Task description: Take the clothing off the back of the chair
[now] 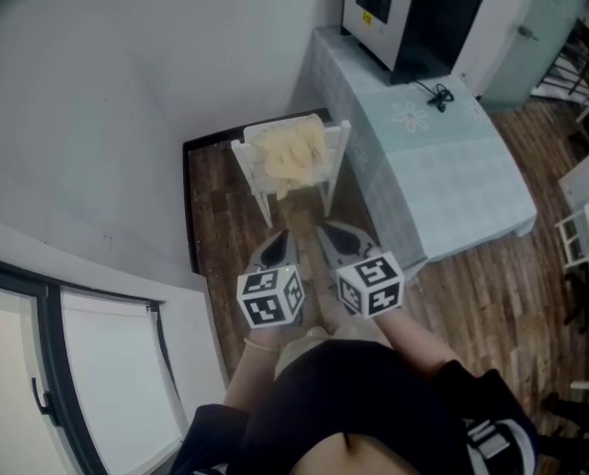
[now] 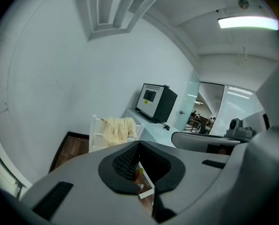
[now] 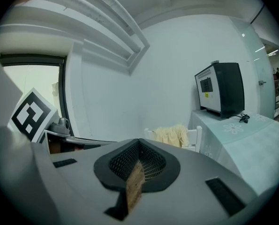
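Note:
A pale yellow garment (image 1: pixel 291 156) hangs over the back of a small white chair (image 1: pixel 246 160) in the corner by the wall. It also shows in the left gripper view as the garment (image 2: pixel 118 130) and in the right gripper view as the garment (image 3: pixel 173 135). My left gripper (image 1: pixel 279 237) and right gripper (image 1: pixel 326 230) are side by side, short of the chair and pointing at it. Both are shut with nothing between the jaws.
A table with a light patterned cloth (image 1: pixel 442 156) stands right of the chair, carrying a black-and-white box appliance (image 1: pixel 405 13) and a cable (image 1: pixel 437 94). White walls close the corner. A window (image 1: pixel 37 364) is at the lower left. Wooden floor (image 1: pixel 220 216) lies around the chair.

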The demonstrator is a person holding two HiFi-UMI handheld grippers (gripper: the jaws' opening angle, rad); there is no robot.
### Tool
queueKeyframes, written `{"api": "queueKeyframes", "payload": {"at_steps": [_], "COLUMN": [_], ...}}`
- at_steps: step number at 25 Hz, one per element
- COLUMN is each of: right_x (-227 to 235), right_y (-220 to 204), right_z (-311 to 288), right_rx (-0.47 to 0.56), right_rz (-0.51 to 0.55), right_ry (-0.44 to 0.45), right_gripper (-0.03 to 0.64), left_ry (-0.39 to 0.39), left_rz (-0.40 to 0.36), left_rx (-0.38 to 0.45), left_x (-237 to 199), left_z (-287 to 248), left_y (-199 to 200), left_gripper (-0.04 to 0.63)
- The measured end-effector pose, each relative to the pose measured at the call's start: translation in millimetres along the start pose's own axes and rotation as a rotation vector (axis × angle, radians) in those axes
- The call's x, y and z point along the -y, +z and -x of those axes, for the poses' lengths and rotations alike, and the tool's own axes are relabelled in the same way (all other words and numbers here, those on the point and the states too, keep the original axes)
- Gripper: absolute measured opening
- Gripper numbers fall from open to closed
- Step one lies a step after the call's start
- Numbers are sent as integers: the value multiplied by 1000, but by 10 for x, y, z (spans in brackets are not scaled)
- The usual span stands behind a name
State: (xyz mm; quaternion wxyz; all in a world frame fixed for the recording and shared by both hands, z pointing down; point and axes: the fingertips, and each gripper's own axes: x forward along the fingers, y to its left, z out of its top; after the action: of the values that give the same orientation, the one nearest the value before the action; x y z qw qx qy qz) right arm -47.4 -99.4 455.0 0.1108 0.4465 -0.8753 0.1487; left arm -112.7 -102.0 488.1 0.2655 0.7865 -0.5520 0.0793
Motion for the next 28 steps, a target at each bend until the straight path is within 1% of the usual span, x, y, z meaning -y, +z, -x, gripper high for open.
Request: {"api": "queueKeyframes", "payload": {"at_steps": [9,15,28], "right_x": [175,306,835], "right_y": [12,91,301], "right_z": [-85,-304,-898], "right_rx": [-8,2,3], "right_rz": [-2,-3,14], "right_ry": [-30,-21,-38], "right_gripper": [12,12,13], "left_ry": [-4,13,49], "left_rz": [4,11,21], "left_rx": [-6,10,10], "left_x": [-50,-154,-406], "left_z": [-176,-352,-1026], "left_y": [65,176,440], "left_gripper": [-2,-2,-2]}}
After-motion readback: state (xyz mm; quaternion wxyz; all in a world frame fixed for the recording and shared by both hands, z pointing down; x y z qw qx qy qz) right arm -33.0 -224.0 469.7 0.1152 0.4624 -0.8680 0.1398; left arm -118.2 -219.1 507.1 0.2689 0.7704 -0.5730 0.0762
